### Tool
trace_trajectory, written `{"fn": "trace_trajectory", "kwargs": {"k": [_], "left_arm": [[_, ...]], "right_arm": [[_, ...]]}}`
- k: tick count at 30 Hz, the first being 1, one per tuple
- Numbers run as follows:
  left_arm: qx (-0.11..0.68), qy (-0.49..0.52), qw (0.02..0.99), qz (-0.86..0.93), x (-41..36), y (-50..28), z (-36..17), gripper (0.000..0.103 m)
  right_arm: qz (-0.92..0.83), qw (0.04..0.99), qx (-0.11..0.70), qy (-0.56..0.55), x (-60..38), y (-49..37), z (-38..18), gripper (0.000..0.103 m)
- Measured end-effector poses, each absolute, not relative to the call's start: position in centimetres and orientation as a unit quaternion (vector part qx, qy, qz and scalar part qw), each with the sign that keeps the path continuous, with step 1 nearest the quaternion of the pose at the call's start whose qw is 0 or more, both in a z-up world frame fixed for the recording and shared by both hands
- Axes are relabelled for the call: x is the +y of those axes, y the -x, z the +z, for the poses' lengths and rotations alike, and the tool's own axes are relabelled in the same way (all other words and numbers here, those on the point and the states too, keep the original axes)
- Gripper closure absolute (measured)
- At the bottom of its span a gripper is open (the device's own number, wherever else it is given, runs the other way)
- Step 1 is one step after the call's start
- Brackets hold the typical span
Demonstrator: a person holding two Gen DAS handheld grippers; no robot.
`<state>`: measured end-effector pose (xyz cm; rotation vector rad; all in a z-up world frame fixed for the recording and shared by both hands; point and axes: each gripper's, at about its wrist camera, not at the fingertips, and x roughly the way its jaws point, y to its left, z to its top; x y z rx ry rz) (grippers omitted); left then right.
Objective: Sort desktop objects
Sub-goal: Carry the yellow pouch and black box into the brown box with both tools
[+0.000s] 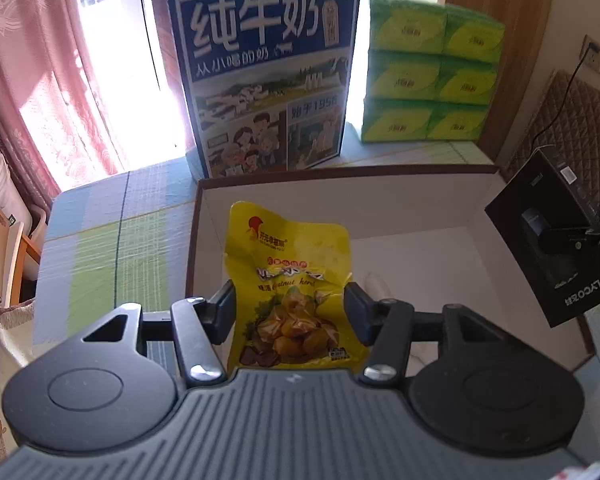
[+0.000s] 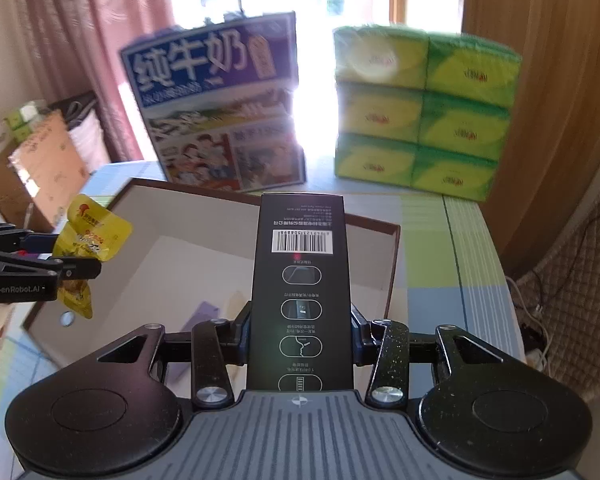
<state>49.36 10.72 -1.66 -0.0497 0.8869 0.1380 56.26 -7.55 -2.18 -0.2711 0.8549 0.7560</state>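
both jaws part-open, clamped: left gripper (image 1: 290,300) on snack pouch (image 1: 290,280), right gripper (image 2: 300,328) on black box (image 2: 302,280).

The milk carton (image 2: 216,104) is blurred in the right wrist view; the black box (image 1: 556,240) runs past the left view's edge.
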Motion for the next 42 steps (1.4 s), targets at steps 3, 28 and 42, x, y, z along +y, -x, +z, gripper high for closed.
{"fn": "trace_trajectory", "kwargs": {"k": [3, 28, 42], "left_arm": [[0.441, 0.019, 0.895, 0.067, 11.0, -50.8, -2.8, 0.052], [0.474, -0.023, 0.877, 0.075, 11.4, -57.0, -8.0, 0.046], [0.463, -0.029, 0.883, 0.074, 11.3, -57.5, -8.2, 0.029]], "right_arm": [[0.342, 0.834, 0.414, 0.130, -6.8, -57.5, -3.2, 0.062], [0.313, 0.829, 0.442, 0.140, -4.1, -60.7, -7.1, 0.062], [0.299, 0.832, 0.442, 0.149, -3.9, -61.5, -7.9, 0.062]]}}
